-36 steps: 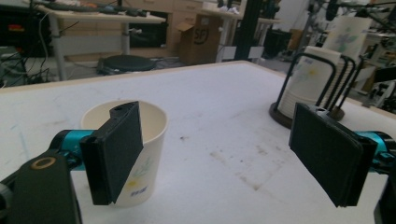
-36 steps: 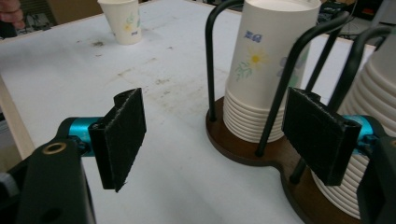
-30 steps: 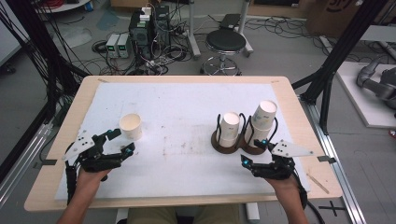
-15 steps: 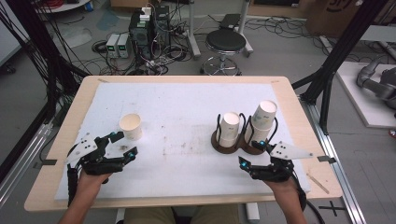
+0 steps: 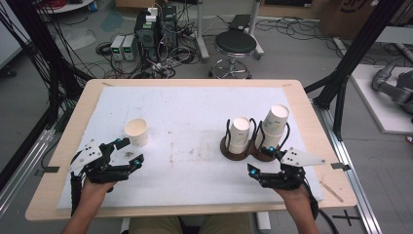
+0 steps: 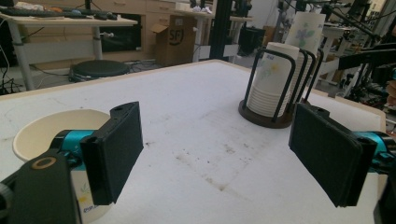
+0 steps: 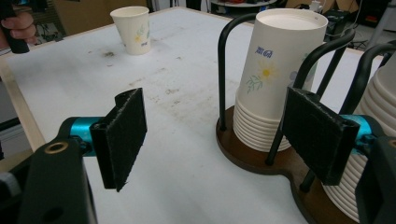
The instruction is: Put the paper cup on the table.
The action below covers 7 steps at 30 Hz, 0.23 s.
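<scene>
A single white paper cup [image 5: 136,131] stands upright on the left of the white mat. My left gripper [image 5: 130,151] rests just in front of it, open and empty; in the left gripper view the cup [image 6: 44,133] sits behind the left jaw, outside the gap of the gripper [image 6: 224,154]. On the right, a dark wire cup holder [image 5: 229,151] carries two stacks of upside-down cups [image 5: 239,134] [image 5: 274,126]. My right gripper [image 5: 260,160] sits just in front of the holder, open and empty. In the right gripper view, that gripper [image 7: 219,135] faces the nearer stack [image 7: 275,79].
The white mat [image 5: 195,112] covers most of the wooden table [image 5: 311,122] and is stained near its middle. A stool [image 5: 235,44], cables and electronics lie on the floor beyond the far edge. Black frame posts [image 5: 341,73] stand at both sides.
</scene>
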### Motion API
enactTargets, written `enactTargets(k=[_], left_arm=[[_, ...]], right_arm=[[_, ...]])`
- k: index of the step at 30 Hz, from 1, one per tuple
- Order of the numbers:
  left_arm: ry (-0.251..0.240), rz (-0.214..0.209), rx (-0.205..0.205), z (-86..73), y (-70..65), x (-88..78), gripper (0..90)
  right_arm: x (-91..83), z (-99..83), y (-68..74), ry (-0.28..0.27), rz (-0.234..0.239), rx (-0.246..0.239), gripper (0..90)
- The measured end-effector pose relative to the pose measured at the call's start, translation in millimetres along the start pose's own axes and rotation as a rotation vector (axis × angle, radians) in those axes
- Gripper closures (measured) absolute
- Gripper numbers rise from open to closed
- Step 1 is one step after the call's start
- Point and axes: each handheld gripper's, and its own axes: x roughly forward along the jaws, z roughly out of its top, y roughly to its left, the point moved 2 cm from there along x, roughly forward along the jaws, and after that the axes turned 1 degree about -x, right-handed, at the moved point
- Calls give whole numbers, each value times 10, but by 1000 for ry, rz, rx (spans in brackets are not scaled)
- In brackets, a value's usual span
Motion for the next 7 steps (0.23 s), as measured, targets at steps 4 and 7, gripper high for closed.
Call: enactTargets(k=[4, 7], left_arm=[[2, 2, -3, -6, 7, 1, 177], [3, 1, -2, -7, 9, 8, 177]], right_arm=[[10, 0, 4, 2, 6, -1, 232], [11, 0, 2, 1, 7, -2, 231]])
